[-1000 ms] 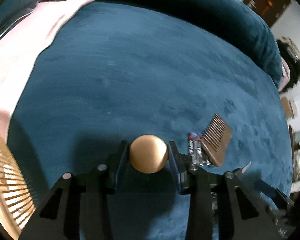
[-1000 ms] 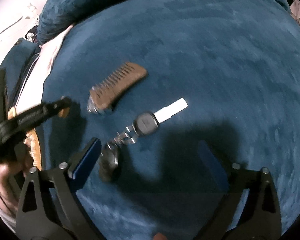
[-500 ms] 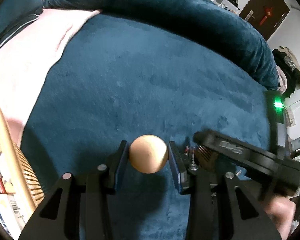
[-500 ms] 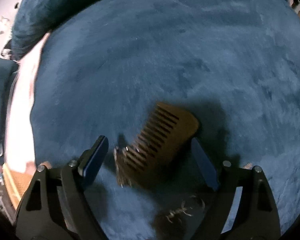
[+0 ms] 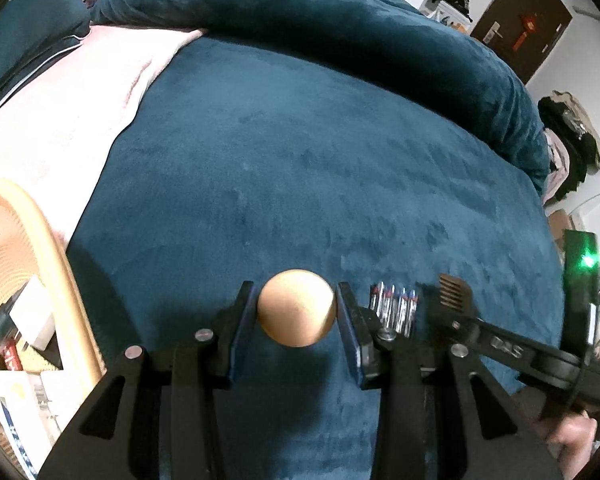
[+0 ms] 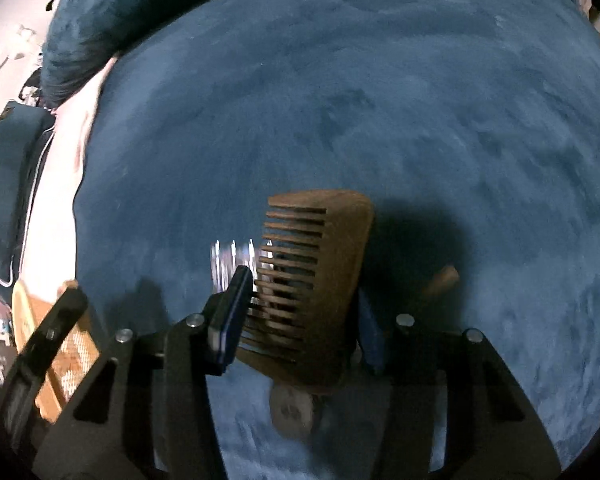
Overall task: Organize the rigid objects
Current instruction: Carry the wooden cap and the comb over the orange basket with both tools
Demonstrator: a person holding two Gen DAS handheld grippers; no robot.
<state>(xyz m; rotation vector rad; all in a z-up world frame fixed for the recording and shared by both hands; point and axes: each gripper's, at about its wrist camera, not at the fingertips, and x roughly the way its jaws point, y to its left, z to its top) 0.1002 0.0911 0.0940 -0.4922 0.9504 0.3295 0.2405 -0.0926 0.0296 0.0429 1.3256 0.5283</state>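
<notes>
Wooden ball (image 5: 297, 313) sits clamped in our left gripper (image 5: 296, 316) jaws, while our right gripper (image 6: 300, 304) jaws are closing around the comb (image 6: 320, 276).

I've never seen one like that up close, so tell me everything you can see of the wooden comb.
The wooden comb is brown, looks like wood, with a solid rounded back along one side and a row of wide, thick teeth pointing the other way. It sits between the fingers of the right gripper, whose jaws are closing on it, above the blue plush blanket. Shiny batteries lie just beside its teeth. The picture is blurred, so finer detail is lost.
</notes>
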